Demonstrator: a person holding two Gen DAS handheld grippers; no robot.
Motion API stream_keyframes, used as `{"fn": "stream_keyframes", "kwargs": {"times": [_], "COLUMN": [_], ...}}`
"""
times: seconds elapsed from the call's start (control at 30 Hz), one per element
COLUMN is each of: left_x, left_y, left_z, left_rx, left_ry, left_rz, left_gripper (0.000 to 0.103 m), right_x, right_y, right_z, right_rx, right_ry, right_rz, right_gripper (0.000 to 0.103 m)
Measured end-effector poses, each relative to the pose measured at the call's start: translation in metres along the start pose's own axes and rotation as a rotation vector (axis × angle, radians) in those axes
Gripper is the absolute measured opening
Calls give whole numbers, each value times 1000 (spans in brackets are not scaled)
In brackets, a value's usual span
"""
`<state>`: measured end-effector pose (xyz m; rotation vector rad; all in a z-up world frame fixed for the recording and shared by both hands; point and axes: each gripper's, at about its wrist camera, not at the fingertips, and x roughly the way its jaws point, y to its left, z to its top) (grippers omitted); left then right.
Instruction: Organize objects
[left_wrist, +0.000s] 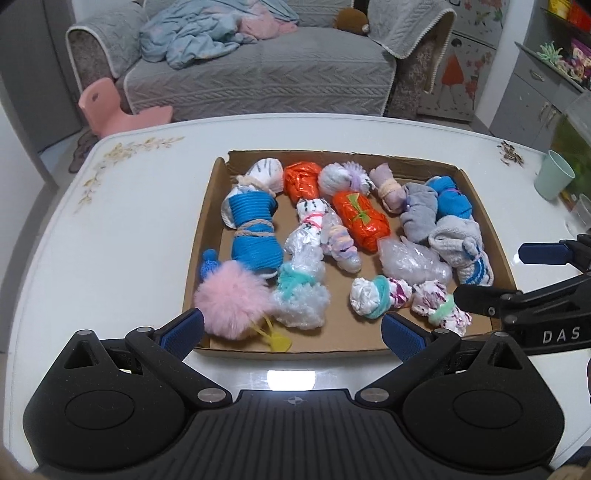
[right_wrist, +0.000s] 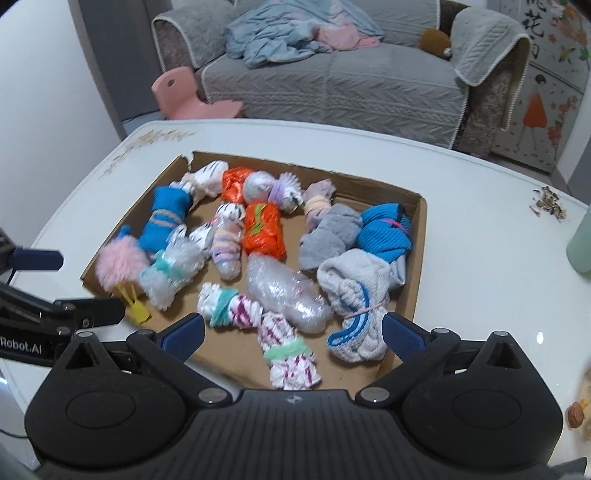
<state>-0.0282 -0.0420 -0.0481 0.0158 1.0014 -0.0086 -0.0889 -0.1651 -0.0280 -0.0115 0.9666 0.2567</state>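
Note:
A shallow cardboard tray (left_wrist: 205, 236) on the white table holds several tied bundles: a blue sock roll (left_wrist: 255, 236), an orange foil packet (left_wrist: 360, 218), grey socks (left_wrist: 419, 212), bubble-wrap rolls (left_wrist: 413, 262) and a pink fluffy pom (left_wrist: 232, 306) at the near left corner. My left gripper (left_wrist: 293, 330) hovers open over the tray's near edge, nothing pressed between its blue pads. My right gripper (right_wrist: 293, 334) stands wide open above a white-and-pink patterned bundle (right_wrist: 291, 354) and beside a white towel roll (right_wrist: 354, 291), gripping neither. Each gripper's fingers (left_wrist: 543, 253) show in the other's view.
A pale green cup (left_wrist: 554, 177) stands on the table's right side, with scattered seed husks (left_wrist: 511, 153) behind it. Beyond the table are a grey sofa (left_wrist: 258, 74) with heaped clothes and a pink child's chair (left_wrist: 107, 107). A cabinet (left_wrist: 535, 96) stands at the right.

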Motion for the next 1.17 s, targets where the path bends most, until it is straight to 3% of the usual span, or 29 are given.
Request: {"fn": "stream_keyframes", "kwargs": {"times": [0.1,0.3,0.67,1.17], "left_x": [0,7,9,2], "left_y": [1,-6,-11,5], "left_z": [1,3,2,10], "left_rx": [-14,40,80,22], "left_ry": [-19,-32,-64,-99], "left_rz": [7,117,111,125], "left_gripper": [102,102,102,102], "right_x": [3,7,12,12], "right_y": [1,5,5,6], "right_z": [2,5,8,8], "right_rx": [1,-17,-17,-26], "right_ry": [-1,4,4,6], "right_rz": [0,7,1,3], "right_gripper": [102,102,102,102]}}
